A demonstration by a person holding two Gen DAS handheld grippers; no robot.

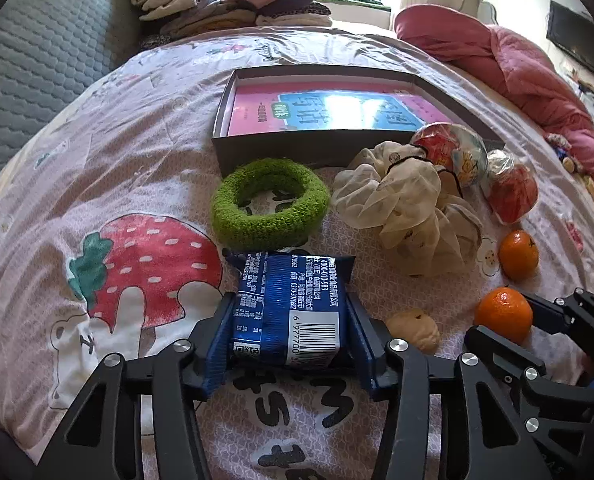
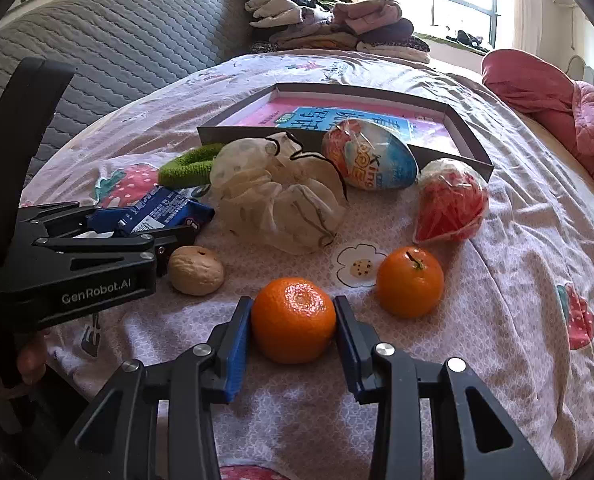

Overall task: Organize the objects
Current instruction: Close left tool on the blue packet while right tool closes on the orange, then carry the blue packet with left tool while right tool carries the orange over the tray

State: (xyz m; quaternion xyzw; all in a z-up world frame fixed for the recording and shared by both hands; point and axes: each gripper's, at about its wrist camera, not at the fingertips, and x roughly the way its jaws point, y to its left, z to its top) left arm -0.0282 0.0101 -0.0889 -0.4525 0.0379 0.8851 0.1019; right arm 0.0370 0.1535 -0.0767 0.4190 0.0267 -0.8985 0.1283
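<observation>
Left wrist view shows the left gripper clamped on a blue packet and the right gripper closed around a tangerine, both on the bed, while the box holds only a book, so sorting has barely begun.

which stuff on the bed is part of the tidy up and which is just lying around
Part of the job: blue snack packet in the left gripper, tangerine in the right gripper, second tangerine, walnut, green scrunchie, cream scrunchie, toy egg, grey box.

Lying about: folded clothes, pink quilt.
</observation>
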